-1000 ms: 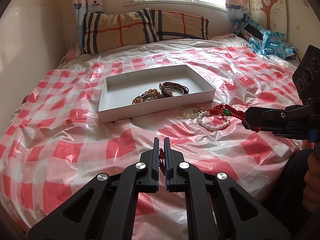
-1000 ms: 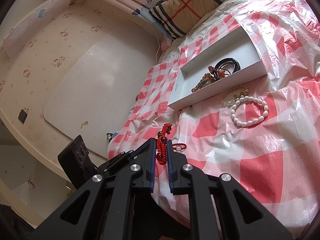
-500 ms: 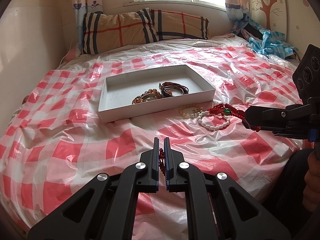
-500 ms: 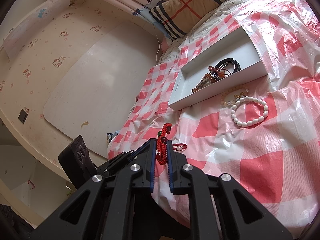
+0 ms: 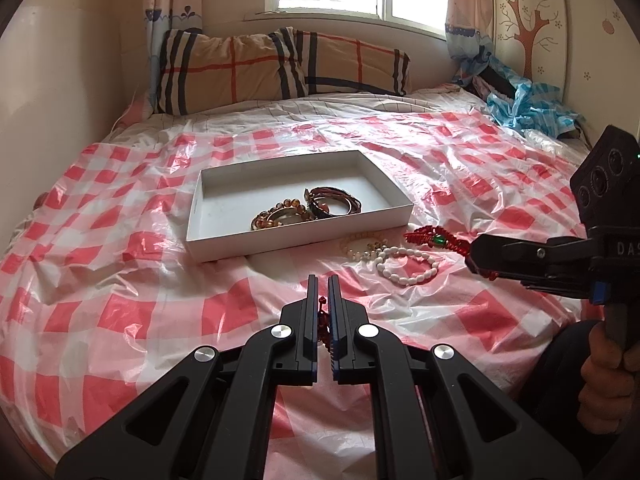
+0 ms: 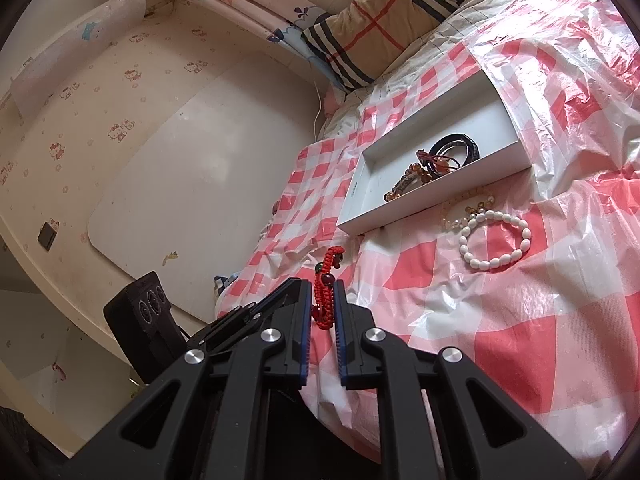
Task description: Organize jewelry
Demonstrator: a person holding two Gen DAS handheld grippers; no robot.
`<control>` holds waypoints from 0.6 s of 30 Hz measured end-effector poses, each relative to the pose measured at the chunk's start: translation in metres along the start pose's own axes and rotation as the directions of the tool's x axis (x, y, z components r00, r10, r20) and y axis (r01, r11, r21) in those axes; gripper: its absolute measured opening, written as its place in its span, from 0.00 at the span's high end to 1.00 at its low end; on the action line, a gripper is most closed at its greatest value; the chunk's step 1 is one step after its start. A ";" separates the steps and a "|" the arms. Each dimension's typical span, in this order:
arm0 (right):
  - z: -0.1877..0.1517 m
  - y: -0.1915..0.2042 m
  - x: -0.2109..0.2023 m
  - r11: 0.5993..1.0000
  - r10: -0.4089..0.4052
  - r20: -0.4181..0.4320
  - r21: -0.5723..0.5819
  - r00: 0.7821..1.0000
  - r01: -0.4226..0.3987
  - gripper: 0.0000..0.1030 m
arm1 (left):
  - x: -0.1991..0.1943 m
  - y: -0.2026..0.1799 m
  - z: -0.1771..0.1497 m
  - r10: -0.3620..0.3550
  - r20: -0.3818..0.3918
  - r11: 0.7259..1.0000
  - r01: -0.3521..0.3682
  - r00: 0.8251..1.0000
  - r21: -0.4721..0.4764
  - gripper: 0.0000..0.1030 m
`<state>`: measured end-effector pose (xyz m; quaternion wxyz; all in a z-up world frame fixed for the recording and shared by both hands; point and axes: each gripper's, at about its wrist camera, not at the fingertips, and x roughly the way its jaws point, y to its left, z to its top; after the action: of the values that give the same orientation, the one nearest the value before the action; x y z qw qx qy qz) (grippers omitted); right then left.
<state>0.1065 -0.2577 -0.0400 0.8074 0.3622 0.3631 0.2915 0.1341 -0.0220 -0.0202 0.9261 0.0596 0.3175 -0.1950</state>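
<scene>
A white box (image 5: 208, 248) (image 6: 360, 216) lies on the bed and holds an amber bead bracelet (image 5: 276, 216) (image 6: 408, 182) and dark bangles (image 5: 334, 204) (image 6: 456, 150). In front of it on the sheet lie a white bead bracelet (image 5: 408, 268) (image 6: 496, 240) and a pale bead bracelet (image 5: 362, 244). My right gripper (image 6: 323, 294) (image 5: 476, 254) is shut on a red woven bracelet (image 6: 325, 292) (image 5: 436, 239), held above the sheet right of the box. My left gripper (image 5: 322, 292) is shut on a red beaded string (image 5: 322, 320), low over the near sheet.
The bed is covered with a red and white checked plastic sheet (image 5: 128, 312). A striped pillow (image 5: 276, 66) lies at the head, blue cloth (image 5: 528, 104) at the far right. A wall runs along the bed's left side (image 6: 180, 152).
</scene>
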 end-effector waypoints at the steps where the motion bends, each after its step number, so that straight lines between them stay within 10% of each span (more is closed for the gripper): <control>1: 0.000 0.002 0.001 1.000 -0.002 -0.001 -0.007 1.000 0.002 0.88 | 0.000 0.000 0.000 -0.004 -0.001 1.000 0.004 1.000 -0.002 0.96; 18: 0.000 0.003 -0.005 0.999 -0.006 0.031 -0.048 0.999 0.008 0.88 | -0.022 0.005 0.018 -0.020 0.036 0.999 0.021 0.999 -0.026 0.96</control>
<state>0.1028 -0.2597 -0.0357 0.8225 0.3459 0.3447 0.2916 0.1300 -0.0146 0.0071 0.9303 0.0409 0.3040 -0.2012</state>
